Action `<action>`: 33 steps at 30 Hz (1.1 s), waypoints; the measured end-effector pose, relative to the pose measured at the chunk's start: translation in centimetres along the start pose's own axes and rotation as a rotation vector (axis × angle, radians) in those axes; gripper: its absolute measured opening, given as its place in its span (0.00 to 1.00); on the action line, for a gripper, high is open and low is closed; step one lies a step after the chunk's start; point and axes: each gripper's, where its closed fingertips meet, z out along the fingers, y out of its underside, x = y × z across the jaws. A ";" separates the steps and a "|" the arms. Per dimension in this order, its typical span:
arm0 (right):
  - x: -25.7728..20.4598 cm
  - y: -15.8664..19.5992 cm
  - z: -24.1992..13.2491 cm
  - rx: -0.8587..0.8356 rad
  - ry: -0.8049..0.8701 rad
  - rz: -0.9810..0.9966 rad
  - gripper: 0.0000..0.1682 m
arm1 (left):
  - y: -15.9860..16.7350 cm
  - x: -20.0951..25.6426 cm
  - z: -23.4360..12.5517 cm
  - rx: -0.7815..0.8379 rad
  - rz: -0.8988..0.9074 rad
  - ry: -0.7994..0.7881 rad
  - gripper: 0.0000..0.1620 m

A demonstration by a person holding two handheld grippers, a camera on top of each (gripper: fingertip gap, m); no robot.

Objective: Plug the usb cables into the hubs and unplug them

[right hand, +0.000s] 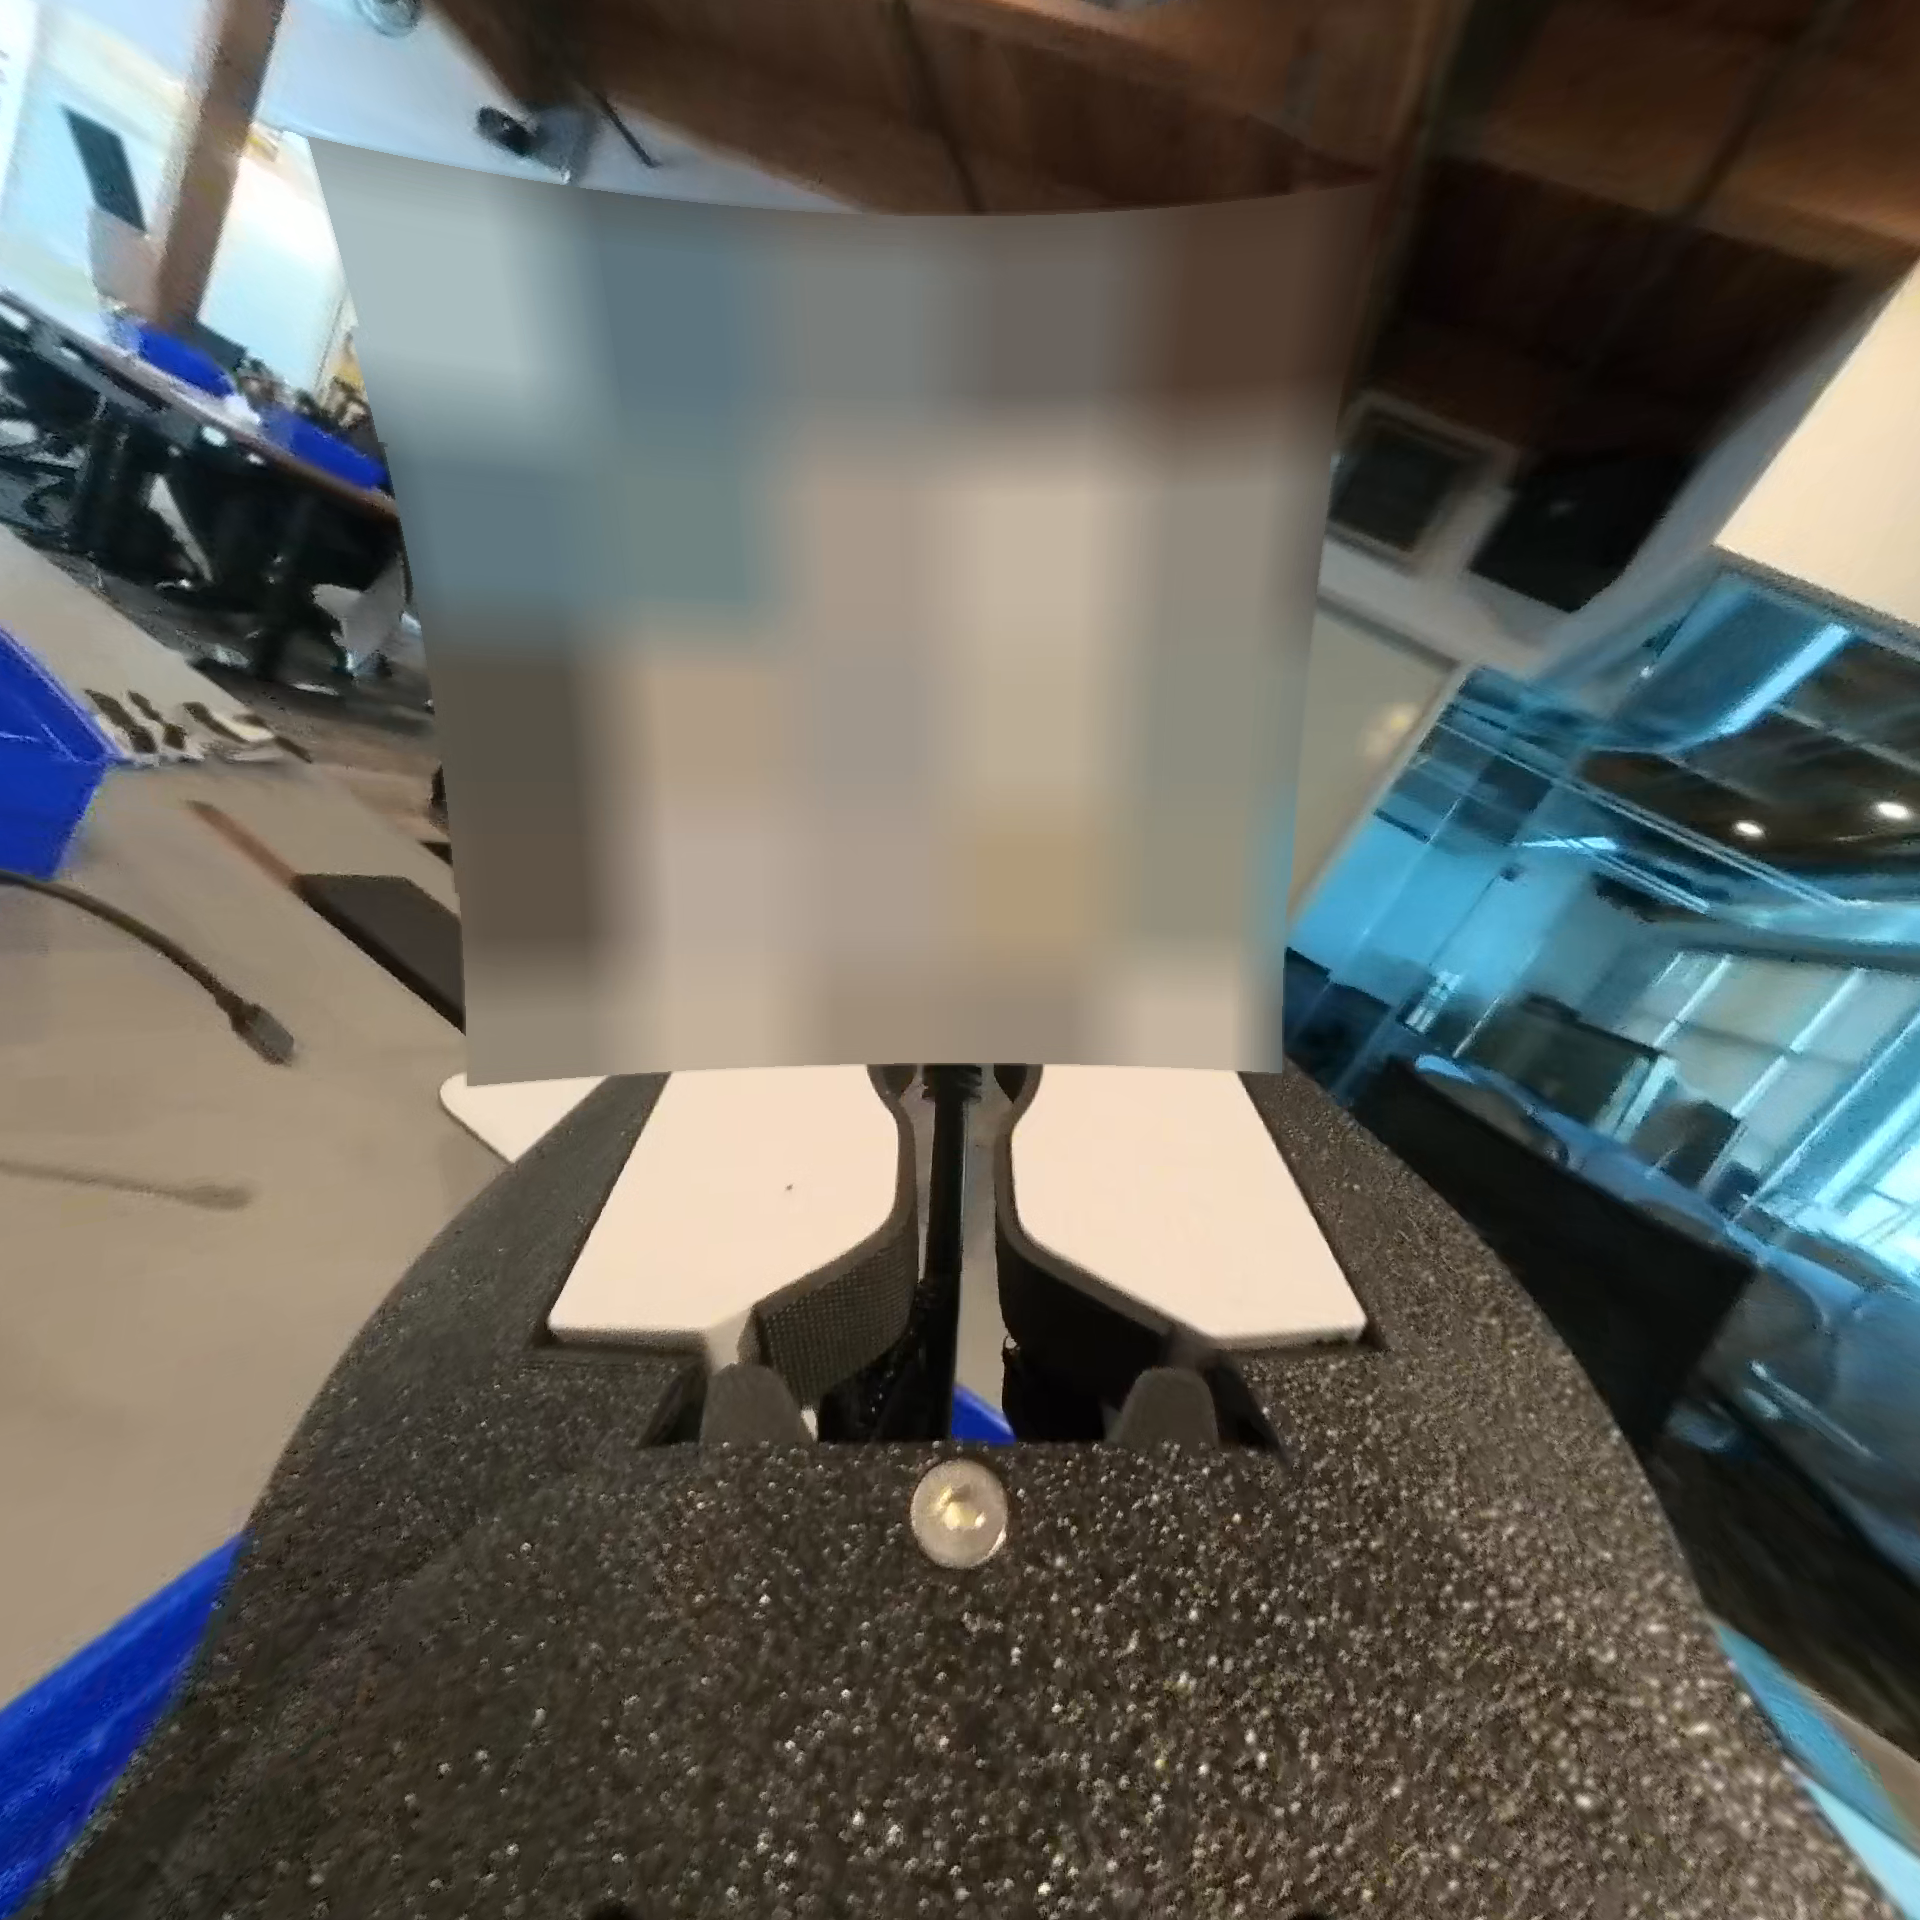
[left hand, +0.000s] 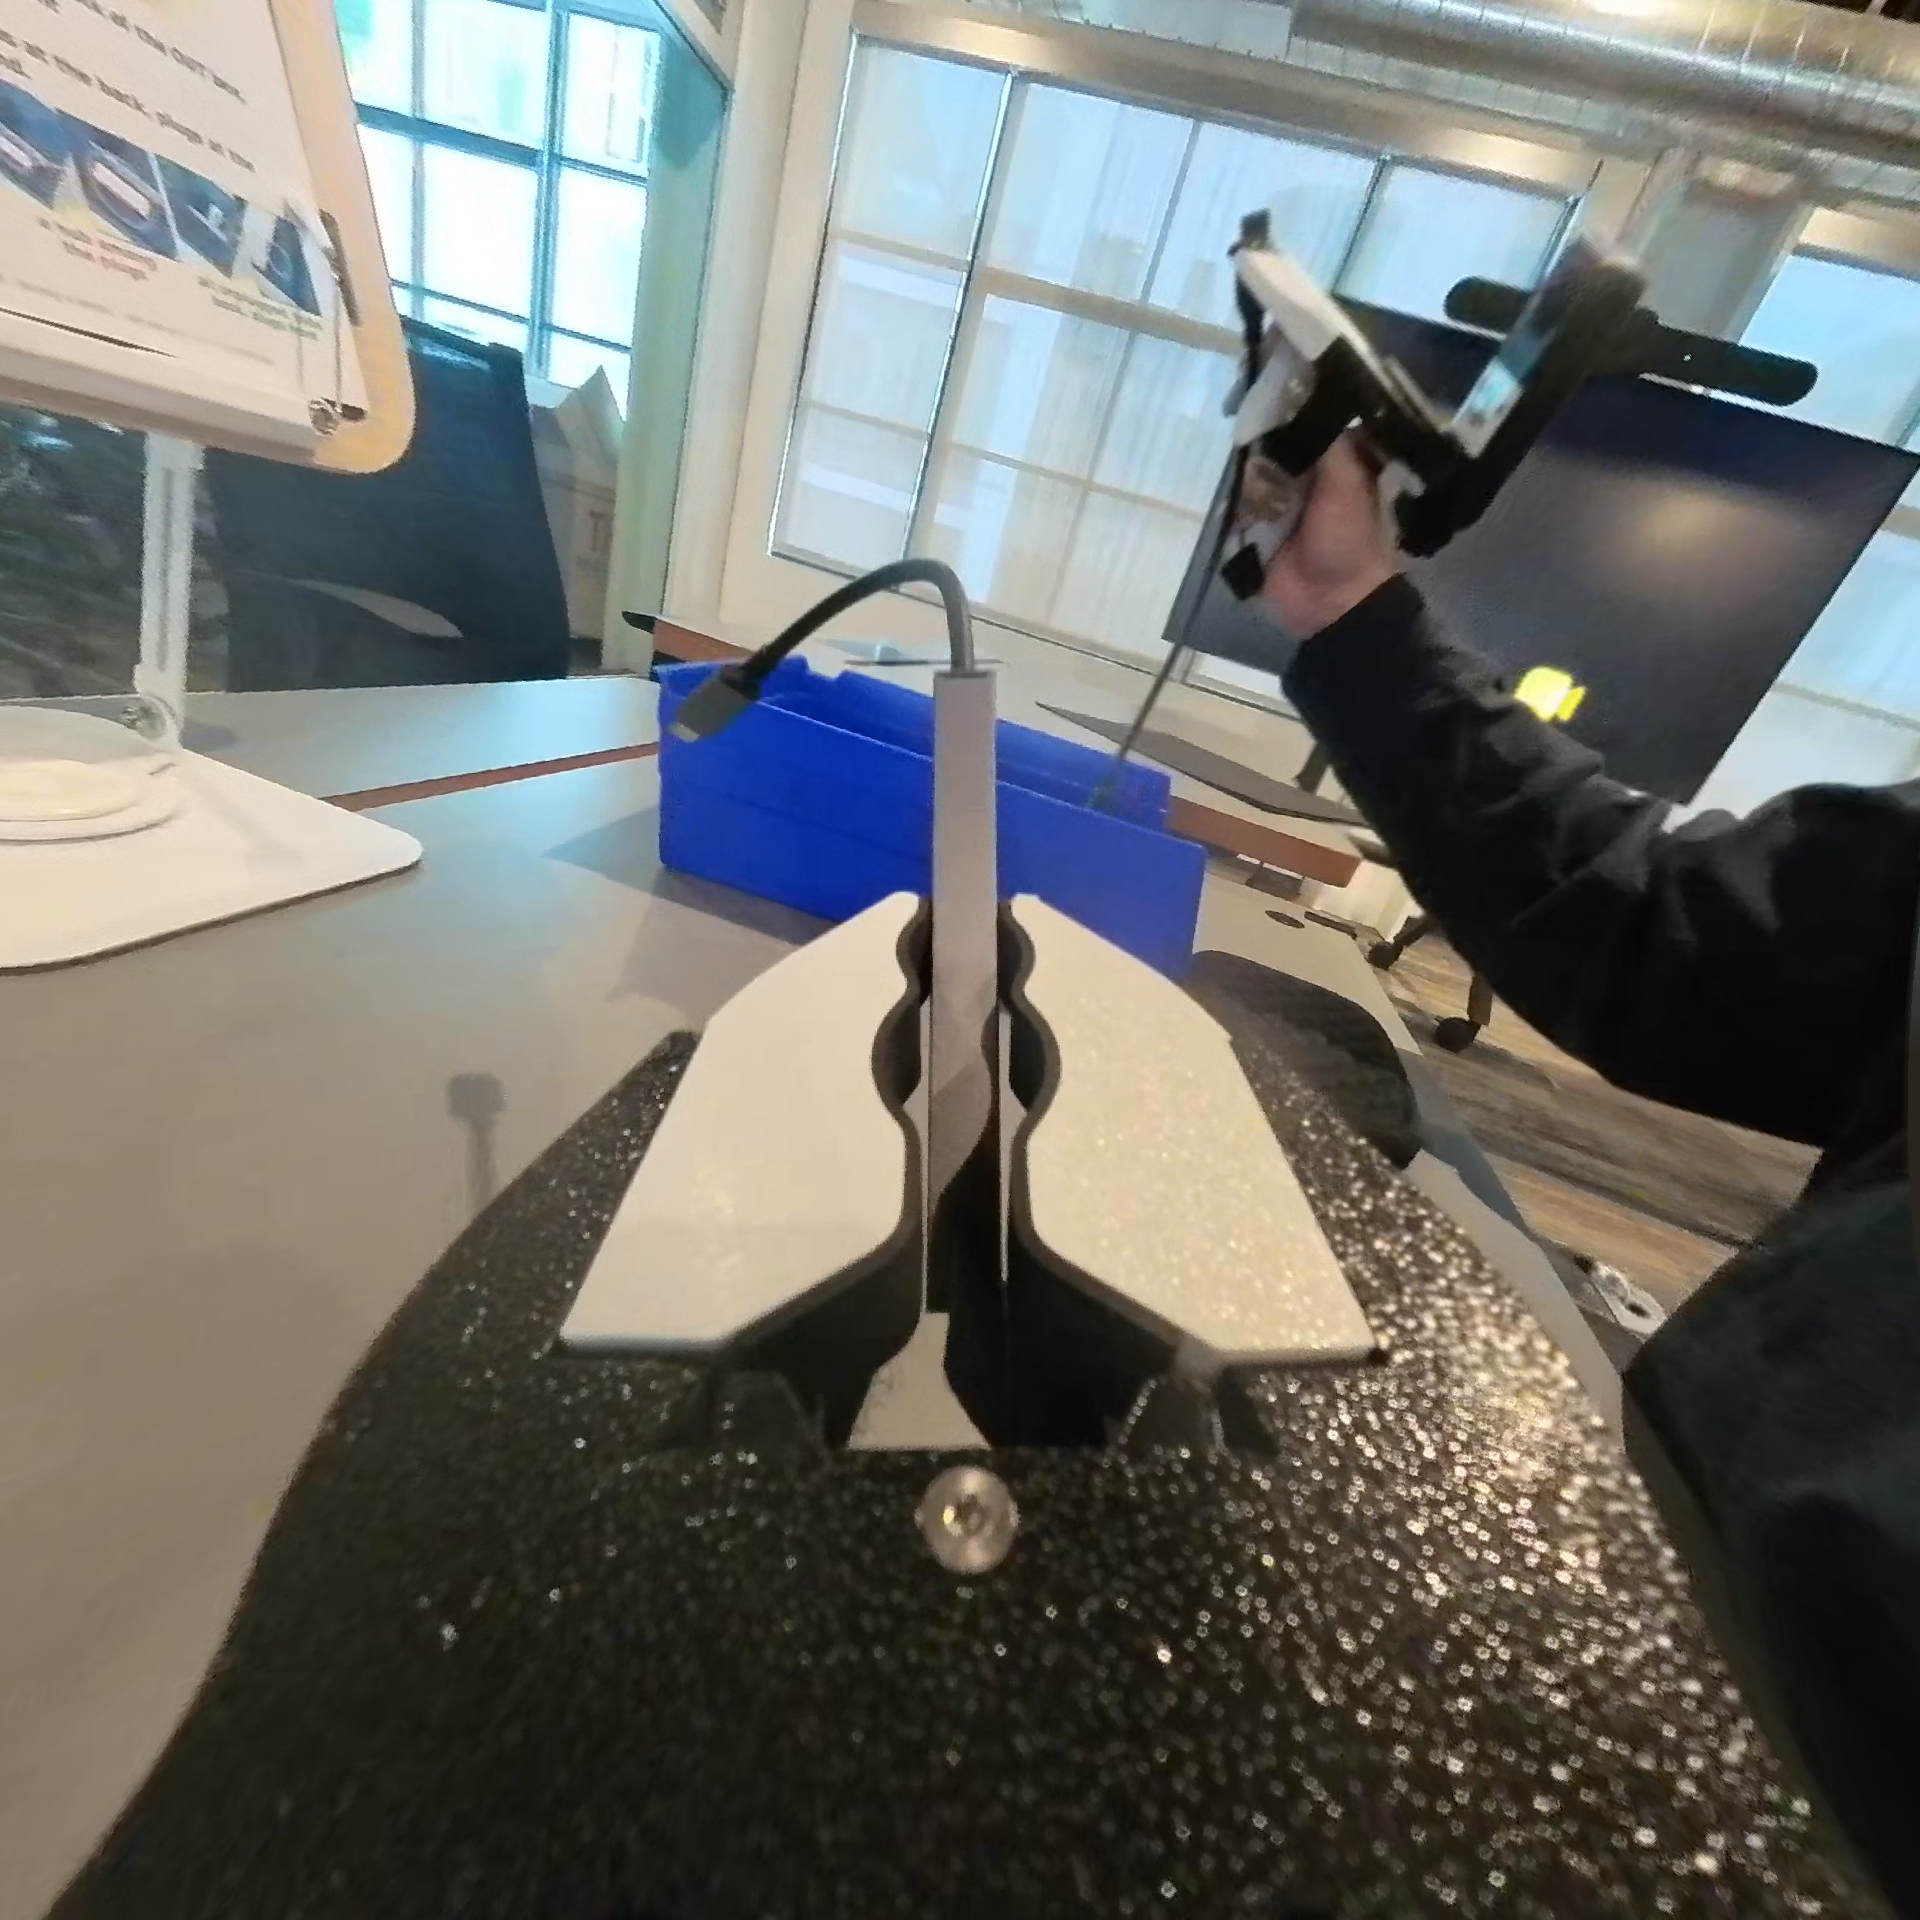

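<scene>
My left gripper [left hand: 964, 914] is shut on a slim grey USB hub [left hand: 964, 790], held edge-on above the grey table. The hub's short dark cable curls up and left to its plug [left hand: 717, 707]. My right gripper [left hand: 1262, 312] is raised at the upper right, held in a hand with a dark sleeve. In the right wrist view this gripper [right hand: 951, 1091] is shut on a thin black USB cable [right hand: 948, 1195], and a blur patch hides its fingertips. The black cable [left hand: 1174, 665] hangs from it down into the blue bin [left hand: 831, 790].
A white stand base [left hand: 156, 862] and an instruction sheet [left hand: 156, 208] are at the left. A dark monitor [left hand: 1662, 582] stands at the back right. In the right wrist view a loose dark cable end [right hand: 255, 1023], a dark pad [right hand: 384, 925] and a blue bin [right hand: 42, 748] are at the left. The left gripper's tips are roughly 40 cm from the right gripper's.
</scene>
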 end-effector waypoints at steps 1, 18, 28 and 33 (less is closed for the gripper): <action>-0.4 1.3 -0.2 0.004 0.003 0.011 0.05 | 0.2 0.0 0.1 -0.007 0.002 0.004 0.07; -12.8 23.9 -7.0 -1.210 -0.854 -0.262 0.06 | 1.2 0.5 0.7 -0.037 -0.016 0.048 0.07; -7.5 20.0 -5.0 -1.489 -0.691 -0.288 0.52 | 1.6 0.7 0.9 -0.068 0.016 0.051 0.07; -13.4 11.2 1.0 -1.147 -0.757 -0.343 0.45 | 2.2 0.8 1.2 -0.107 0.056 0.044 0.07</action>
